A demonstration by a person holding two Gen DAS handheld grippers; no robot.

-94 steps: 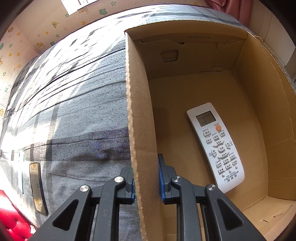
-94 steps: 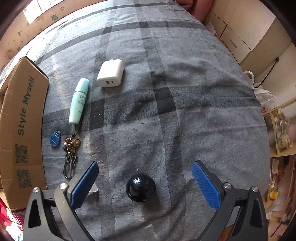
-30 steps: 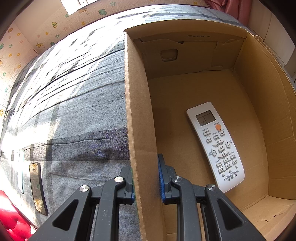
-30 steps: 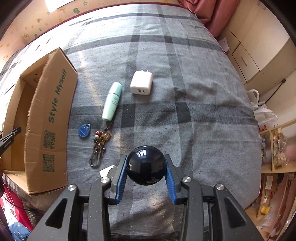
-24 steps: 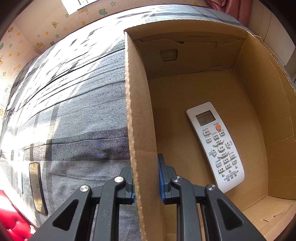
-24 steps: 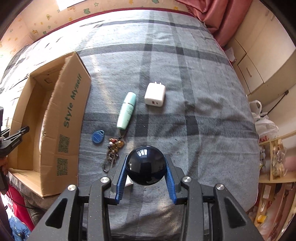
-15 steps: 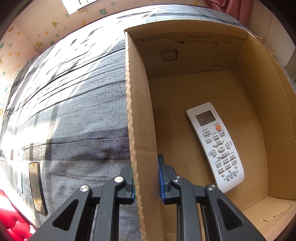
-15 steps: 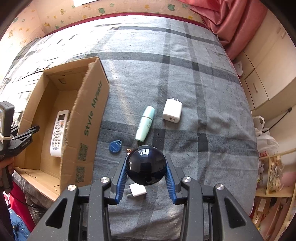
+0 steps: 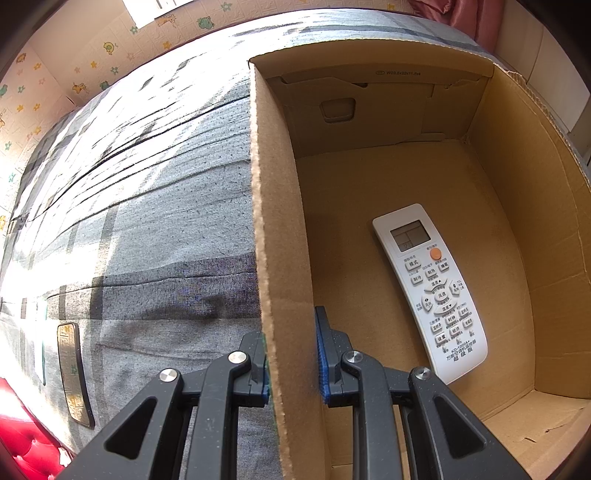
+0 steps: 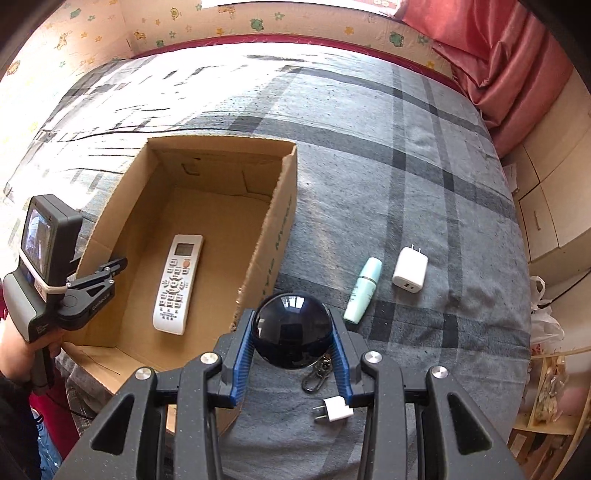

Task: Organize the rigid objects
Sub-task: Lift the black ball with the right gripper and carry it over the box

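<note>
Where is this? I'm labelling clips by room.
Probably a child's bedroom: a grey plaid bed cover, cartoon-animal wallpaper and red curtains surround the brown cardboard box.

black ball (image 10: pixel 291 329) lifted, carried toward box (image 10: pixel 284 206)

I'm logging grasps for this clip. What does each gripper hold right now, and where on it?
The right gripper clamps the black ball across its sides. The left gripper pinches the cardboard box by its side wall's top edge.
</note>
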